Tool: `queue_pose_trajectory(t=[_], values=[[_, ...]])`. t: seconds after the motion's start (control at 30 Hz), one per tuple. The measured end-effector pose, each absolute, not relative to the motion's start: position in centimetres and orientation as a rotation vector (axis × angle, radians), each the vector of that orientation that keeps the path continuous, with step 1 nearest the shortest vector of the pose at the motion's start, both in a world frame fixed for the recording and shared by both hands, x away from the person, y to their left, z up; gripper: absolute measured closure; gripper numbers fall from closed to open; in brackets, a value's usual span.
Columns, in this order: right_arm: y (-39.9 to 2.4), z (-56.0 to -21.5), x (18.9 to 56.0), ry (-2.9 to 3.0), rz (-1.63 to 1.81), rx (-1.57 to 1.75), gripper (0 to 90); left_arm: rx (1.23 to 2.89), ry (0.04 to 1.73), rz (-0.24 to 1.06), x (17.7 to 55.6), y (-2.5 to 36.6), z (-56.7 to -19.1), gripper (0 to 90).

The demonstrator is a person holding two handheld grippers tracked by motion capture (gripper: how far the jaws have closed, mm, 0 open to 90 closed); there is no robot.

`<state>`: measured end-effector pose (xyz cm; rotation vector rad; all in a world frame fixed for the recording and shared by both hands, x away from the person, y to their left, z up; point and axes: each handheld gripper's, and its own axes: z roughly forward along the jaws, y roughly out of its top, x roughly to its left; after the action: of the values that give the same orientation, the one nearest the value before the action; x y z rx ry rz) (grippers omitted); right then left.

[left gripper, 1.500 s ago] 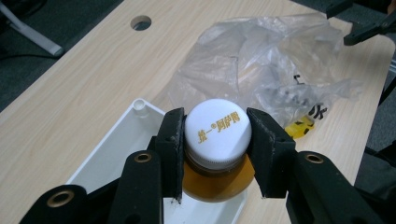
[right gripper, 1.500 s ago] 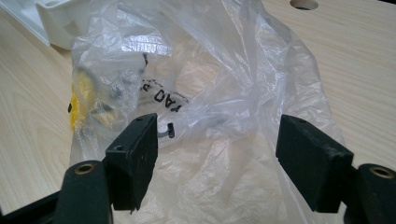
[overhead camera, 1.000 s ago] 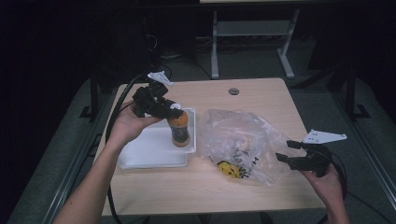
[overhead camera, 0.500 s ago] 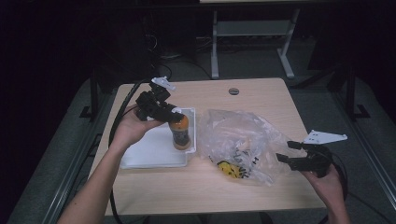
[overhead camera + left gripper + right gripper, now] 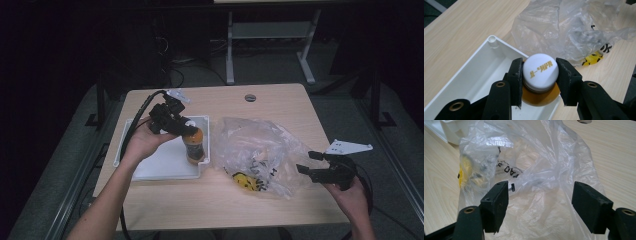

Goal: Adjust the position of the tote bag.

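Left gripper [image 5: 186, 129]: held over the right half of the white tray [image 5: 150, 167], jaws partly closed and clamped on the white cap [image 5: 540, 69] of an orange bottle [image 5: 194, 146]; both pads press the cap's sides in the left gripper view. Orange bottle: standing near-upright inside the tray, against its right wall, base at or just above the tray floor; which cannot be told. White tray: shallow, rectangular, on the left part of the wooden table [image 5: 280, 95], a moulded post in its far corner. Clear plastic bag [image 5: 260, 152]: crumpled, lying just right of the tray, black lettering and a yellow patch showing through at its near side. Right gripper [image 5: 308, 167]: near the table's right near corner, jaws standing wide apart, nothing between the pads, pointed at the bag's right edge.
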<state>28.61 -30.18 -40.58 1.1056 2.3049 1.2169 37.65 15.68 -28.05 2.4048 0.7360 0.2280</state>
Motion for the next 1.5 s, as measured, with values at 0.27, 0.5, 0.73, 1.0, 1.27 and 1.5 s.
queue_pose_trajectory(t=[0.27, 0.5, 0.73, 1.0, 1.27, 1.5], values=[[-30.1, -40.6, 28.7, 2.304, 1.217, 1.106, 29.1, 2.413, 0.744, 0.217, 37.7, 15.6, -29.1, 59.4], [-30.1, -40.6, 28.7, 2.304, 1.22, 1.103, 29.1, 2.431, 0.748, 0.21, 37.7, 15.5, -29.8, 59.4], [-30.1, -40.6, 28.7, 2.303, 1.223, 1.105, 29.1, 2.437, 0.753, 0.206, 37.7, 15.4, -30.4, 59.4], [-30.1, -40.6, 28.7, 2.302, 1.223, 1.105, 29.1, 2.441, 0.76, 0.194, 37.8, 15.5, -31.1, 59.4], [-30.0, -40.6, 28.7, 2.304, 1.223, 1.102, 29.1, 2.441, 0.745, 0.19, 37.8, 15.5, -31.2, 59.3], [-30.0, -40.6, 28.6, 2.304, 1.222, 1.1, 29.1, 2.44, 0.746, 0.179, 37.9, 15.6, -31.2, 59.2]])
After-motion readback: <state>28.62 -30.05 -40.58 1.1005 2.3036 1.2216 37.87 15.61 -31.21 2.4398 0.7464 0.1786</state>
